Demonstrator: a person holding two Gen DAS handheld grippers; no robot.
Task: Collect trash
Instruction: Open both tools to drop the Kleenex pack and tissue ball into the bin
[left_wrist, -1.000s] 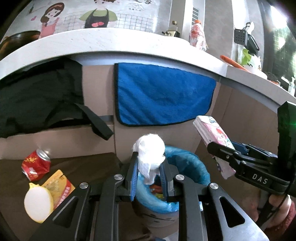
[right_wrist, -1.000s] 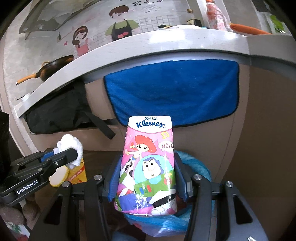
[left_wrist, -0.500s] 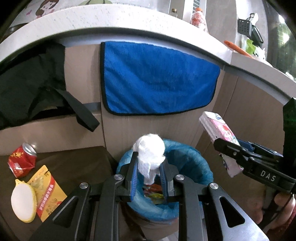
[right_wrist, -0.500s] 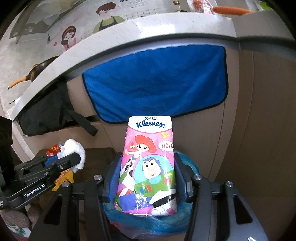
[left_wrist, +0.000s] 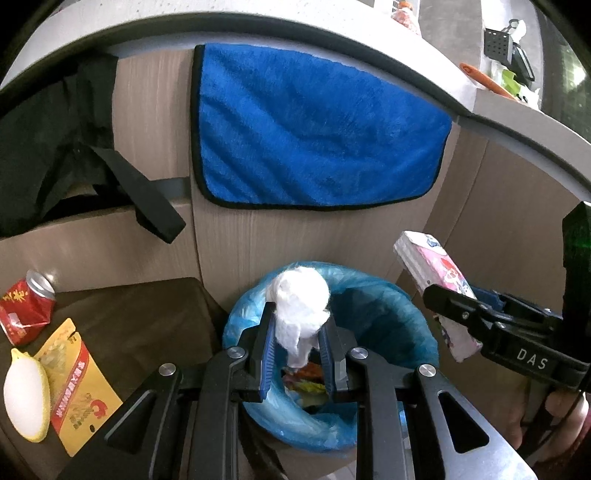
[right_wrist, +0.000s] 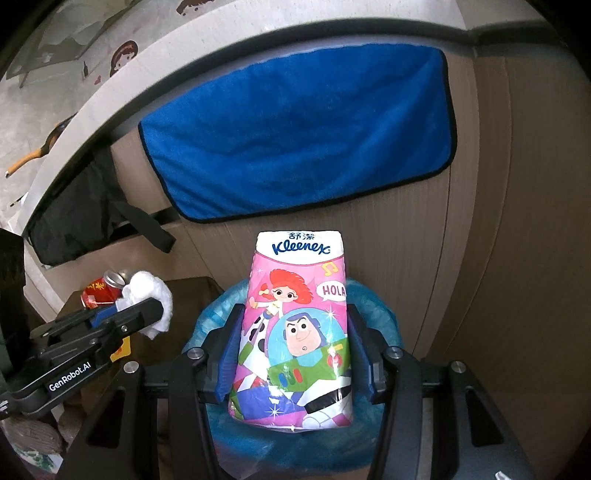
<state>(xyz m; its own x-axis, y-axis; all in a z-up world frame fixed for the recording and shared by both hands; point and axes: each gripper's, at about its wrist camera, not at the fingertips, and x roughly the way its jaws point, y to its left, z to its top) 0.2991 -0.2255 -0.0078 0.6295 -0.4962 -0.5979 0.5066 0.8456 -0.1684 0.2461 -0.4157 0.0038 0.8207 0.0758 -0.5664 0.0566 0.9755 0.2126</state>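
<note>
My left gripper (left_wrist: 298, 332) is shut on a crumpled white tissue (left_wrist: 301, 302) and holds it over the trash bin with a blue liner (left_wrist: 399, 317). Colourful wrappers lie inside the bin. My right gripper (right_wrist: 293, 350) is shut on a pink Kleenex tissue pack (right_wrist: 295, 325) and holds it above the same bin (right_wrist: 373, 306). The pack also shows in the left wrist view (left_wrist: 436, 280), at the bin's right rim. The left gripper with the tissue (right_wrist: 147, 299) shows at the left of the right wrist view.
A crushed red can (left_wrist: 26, 310), a yellow snack packet (left_wrist: 74, 384) and a yellow-rimmed white lid (left_wrist: 26, 398) lie on the brown surface left of the bin. A blue towel (left_wrist: 314, 133) hangs on the wooden cabinet behind. A black bag (left_wrist: 48, 147) hangs at left.
Both grippers have moved forward and down toward the bin, which now lies directly beneath them. The tissue and the pack stay gripped.
</note>
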